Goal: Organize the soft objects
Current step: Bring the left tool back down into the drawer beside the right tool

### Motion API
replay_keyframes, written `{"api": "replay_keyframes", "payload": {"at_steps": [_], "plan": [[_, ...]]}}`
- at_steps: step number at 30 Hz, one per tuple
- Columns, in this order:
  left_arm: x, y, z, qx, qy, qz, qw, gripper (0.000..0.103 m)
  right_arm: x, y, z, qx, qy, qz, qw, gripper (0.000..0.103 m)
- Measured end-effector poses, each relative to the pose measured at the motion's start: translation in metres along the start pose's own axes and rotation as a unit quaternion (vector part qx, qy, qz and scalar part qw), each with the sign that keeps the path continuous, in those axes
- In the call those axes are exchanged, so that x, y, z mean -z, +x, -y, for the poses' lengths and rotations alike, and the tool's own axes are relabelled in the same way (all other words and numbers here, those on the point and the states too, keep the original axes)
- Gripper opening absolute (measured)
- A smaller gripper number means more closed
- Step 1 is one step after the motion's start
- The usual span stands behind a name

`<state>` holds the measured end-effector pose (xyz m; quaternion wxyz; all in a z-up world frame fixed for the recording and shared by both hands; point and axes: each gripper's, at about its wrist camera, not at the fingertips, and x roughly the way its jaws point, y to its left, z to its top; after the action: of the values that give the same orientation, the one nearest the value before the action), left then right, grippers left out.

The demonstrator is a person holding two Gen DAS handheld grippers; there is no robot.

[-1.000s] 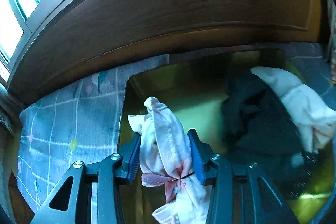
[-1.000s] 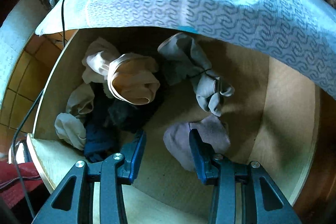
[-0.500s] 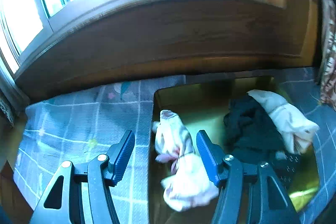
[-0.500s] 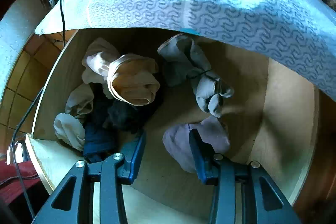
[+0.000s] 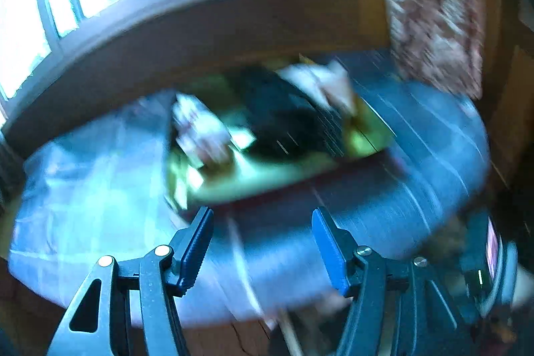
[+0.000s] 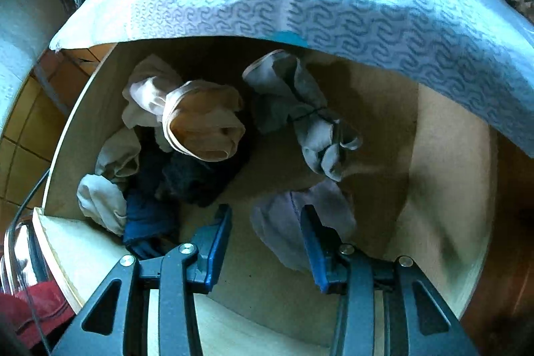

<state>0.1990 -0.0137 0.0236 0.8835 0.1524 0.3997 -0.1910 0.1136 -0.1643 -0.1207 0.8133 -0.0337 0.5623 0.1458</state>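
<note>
right gripper (image 6: 265, 242) fingers part-open astride the lilac cloth (image 6: 297, 222), ungripped, may snag its edge; left gripper (image 5: 262, 247) released, seemingly empty.

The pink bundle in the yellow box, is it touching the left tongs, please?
Apart. The blurred left wrist view shows the pink bundle lying in the yellow box, well beyond the open, empty left tongs.

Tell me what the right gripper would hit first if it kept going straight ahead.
Probably the lilac cloth lying on the drawer floor; it already sits between and just past the right gripper fingers, though depth is unclear.
</note>
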Motion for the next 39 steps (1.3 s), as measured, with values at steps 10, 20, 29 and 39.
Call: {"api": "replay_keyframes", "payload": {"at_steps": [10, 20, 29, 39], "plan": [[0.099, 0.040, 0.082, 0.011, 0.034, -0.085, 0.9957, 0.062, 0.009, -0.009, -0.010, 0.001, -0.013, 0.020, 1.000, 0.058], [0.139, 0.072, 0.098, 0.002, 0.021, -0.157, 0.9873, 0.062, -0.020, -0.018, -0.035, 0.034, -0.097, 0.036, 0.994, 0.058], [0.143, 0.087, 0.120, 0.024, 0.049, -0.209, 0.9764, 0.066, -0.014, -0.014, -0.031, 0.036, -0.090, 0.030, 0.995, 0.058], [0.157, 0.074, 0.123, -0.004, 0.023, -0.183, 0.9828, 0.065, -0.046, 0.008, -0.069, 0.009, -0.191, 0.028, 0.981, 0.058]]}}
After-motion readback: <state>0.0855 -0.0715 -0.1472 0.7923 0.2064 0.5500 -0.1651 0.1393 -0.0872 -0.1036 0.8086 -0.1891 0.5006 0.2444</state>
